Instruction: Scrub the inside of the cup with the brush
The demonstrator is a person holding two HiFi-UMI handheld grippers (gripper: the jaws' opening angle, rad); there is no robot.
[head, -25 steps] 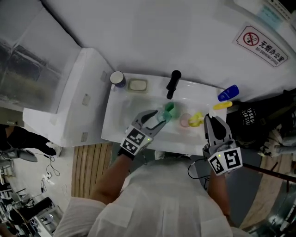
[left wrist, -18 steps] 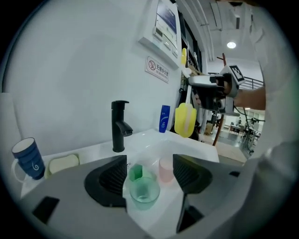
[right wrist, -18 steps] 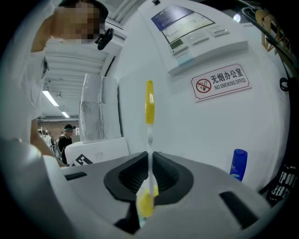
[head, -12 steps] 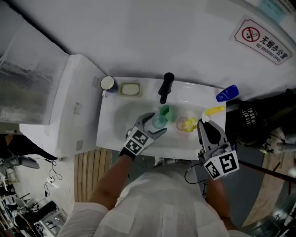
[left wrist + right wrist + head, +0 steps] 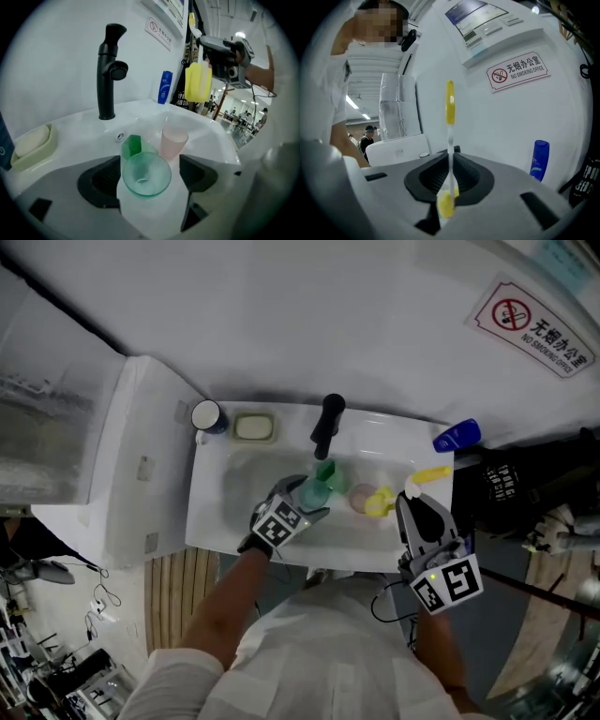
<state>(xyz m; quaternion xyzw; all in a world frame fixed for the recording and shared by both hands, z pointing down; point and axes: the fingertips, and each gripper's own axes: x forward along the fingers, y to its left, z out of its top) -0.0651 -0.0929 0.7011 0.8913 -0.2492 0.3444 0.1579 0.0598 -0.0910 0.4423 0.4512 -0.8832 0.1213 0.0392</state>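
A translucent green cup with a handle stands in the white sink, its mouth towards the camera in the left gripper view. My left gripper has it between its jaws, which are opening; gaps show on both sides of the cup. In the head view the left gripper is at the basin's middle, below the faucet. My right gripper is shut on the thin stem of the yellow brush. That brush's yellow sponge head hangs over the basin's right side, next to a pink cup.
A black faucet stands at the sink's back. A soap dish with soap and a dark cup sit at the back left. A blue bottle lies at the back right. A no-smoking sign hangs on the wall.
The left gripper's jaws have spread apart and come off the green cup. The right gripper has kept the brush at the basin's right side. The head camera has shifted a little.
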